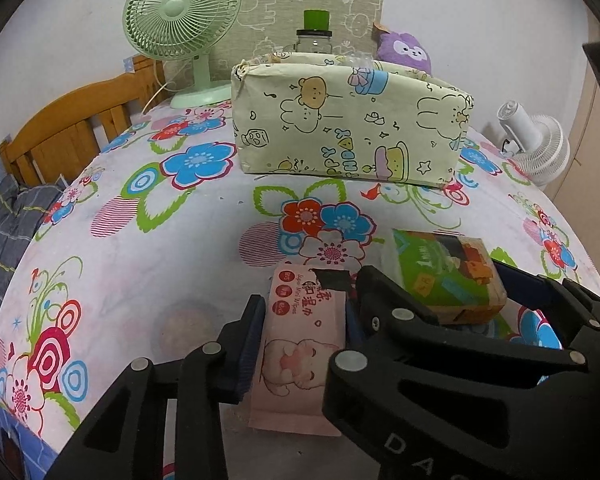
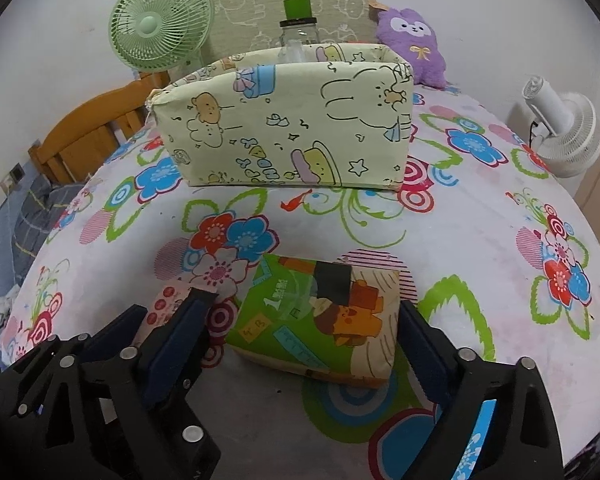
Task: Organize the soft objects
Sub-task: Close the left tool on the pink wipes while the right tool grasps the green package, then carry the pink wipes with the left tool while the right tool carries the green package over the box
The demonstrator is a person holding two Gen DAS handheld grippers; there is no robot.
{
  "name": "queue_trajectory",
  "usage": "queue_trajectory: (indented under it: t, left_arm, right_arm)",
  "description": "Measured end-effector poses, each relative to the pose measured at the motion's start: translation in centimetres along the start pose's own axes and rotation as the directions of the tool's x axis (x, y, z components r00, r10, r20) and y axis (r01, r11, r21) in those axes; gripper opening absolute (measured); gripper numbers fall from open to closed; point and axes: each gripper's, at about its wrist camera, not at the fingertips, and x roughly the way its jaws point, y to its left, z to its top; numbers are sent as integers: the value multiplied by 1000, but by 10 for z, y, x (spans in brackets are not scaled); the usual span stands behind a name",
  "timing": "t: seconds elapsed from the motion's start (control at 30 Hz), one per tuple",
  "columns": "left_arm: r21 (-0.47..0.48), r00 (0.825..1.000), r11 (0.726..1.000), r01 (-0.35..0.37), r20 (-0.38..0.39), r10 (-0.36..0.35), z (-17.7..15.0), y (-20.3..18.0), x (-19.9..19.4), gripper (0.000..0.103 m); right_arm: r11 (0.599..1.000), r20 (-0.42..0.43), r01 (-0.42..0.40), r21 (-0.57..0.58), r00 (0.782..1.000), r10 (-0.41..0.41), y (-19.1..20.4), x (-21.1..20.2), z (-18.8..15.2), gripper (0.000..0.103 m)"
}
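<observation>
Both packs lie side by side on the floral cloth [image 2: 480, 240], near the front edge, with the storage box [image 2: 284, 124] standing open-topped well behind them. The left gripper [image 1: 304, 320] straddles the pink wipes [image 1: 300, 344]; its pads sit at both long sides, apparently clamped on the pack. The right gripper [image 2: 304, 316] stands apart around the green tissue pack [image 2: 320, 320], pads beside but not touching it. Advice: settle the right pads squarely on the pack's flanks before squeezing, since soft wrapping buckles under a skewed grip. Lift both packs clear before carrying them over the box wall.
</observation>
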Motion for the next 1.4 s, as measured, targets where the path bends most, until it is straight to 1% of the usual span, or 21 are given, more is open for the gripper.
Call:
queue_trajectory:
  t: [0.17, 0.23, 0.4, 0.43, 0.47, 0.67, 0.87, 1.4]
  left_arm:
    - [-7, 1000, 1000, 6, -5, -6, 0, 0, -1, 41]
    - [-9, 1000, 1000, 6, -8, -7, -1, 0, -1, 41]
    - [-12, 1000, 1000, 9, -17, -9, 0, -2, -2, 40]
    - [-8, 1000, 1000, -1, -18, 1, 1, -3, -2, 40]
    - [-5, 1000, 1000, -3, -18, 3, 1, -4, -1, 40]
    - [0, 1000, 1000, 1, -19, -1, 4, -10, -2, 40]
    - [8, 1000, 1000, 5, 0, -5, 11, -15, -8, 40]
    - [30, 995, 999, 33, 96, -36, 43, -26, -49, 40]
  right_arm:
    - [1000, -11, -29, 9, 1000, 30, -1, 0, 0, 88]
    - [998, -20, -54, 19, 998, 54, -2, 0, -1, 83]
    - [997, -25, -72, 26, 997, 72, -3, -2, -1, 80]
    - [998, -20, -55, 31, 998, 56, -4, -3, 0, 73]
    - [999, -18, -43, 28, 999, 43, -5, -4, 0, 73]
    - [998, -12, -41, 40, 999, 42, -12, -7, 0, 72]
    - [998, 6, -36, 54, 999, 36, -17, -15, 6, 70]
    - [998, 102, -9, 59, 995, 3, -20, -63, 35, 69]
